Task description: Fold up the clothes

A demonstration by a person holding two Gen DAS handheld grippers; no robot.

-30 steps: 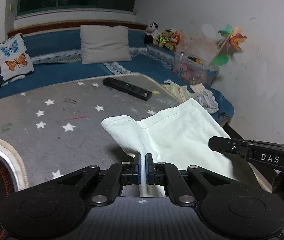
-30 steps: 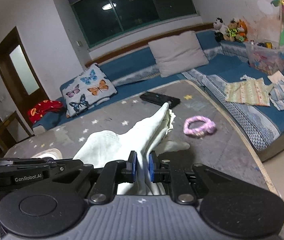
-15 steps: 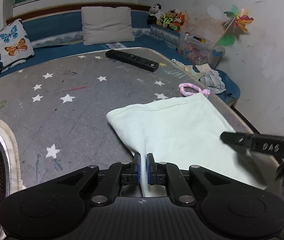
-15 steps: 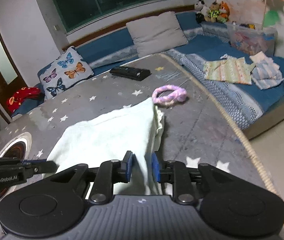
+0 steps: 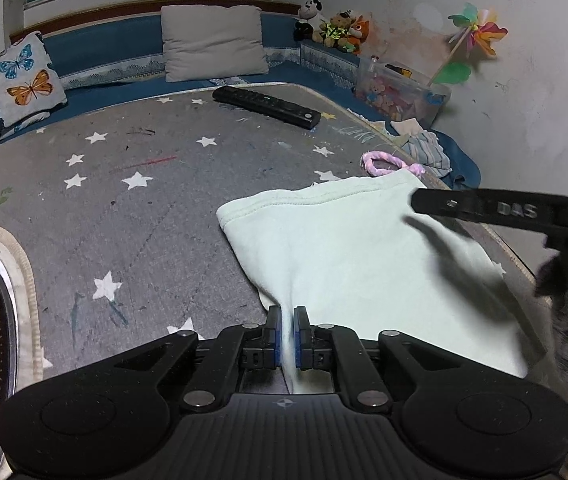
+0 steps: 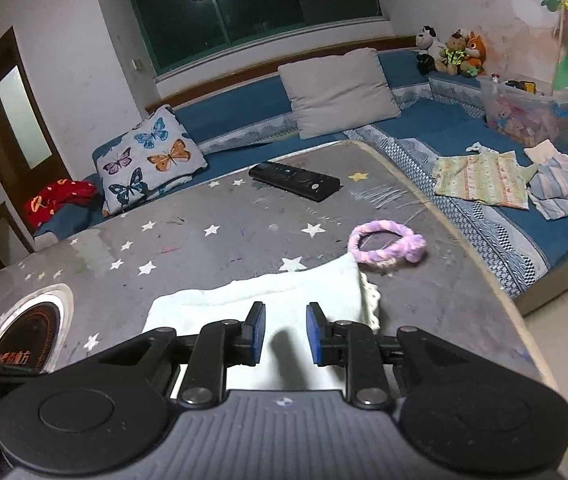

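Here the left gripper (image 5: 287, 334) pinches the pale green garment (image 5: 348, 248) in near-closed jaws; the right gripper (image 6: 284, 330), jaws just spread, hangs free above it.

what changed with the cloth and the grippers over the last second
The pale green cloth came down from a lifted drape to lie flat on the star mat. The right gripper let go, its jaws just opened. The left gripper stays clamped on the cloth's edge. Remote and purple ring unmoved.
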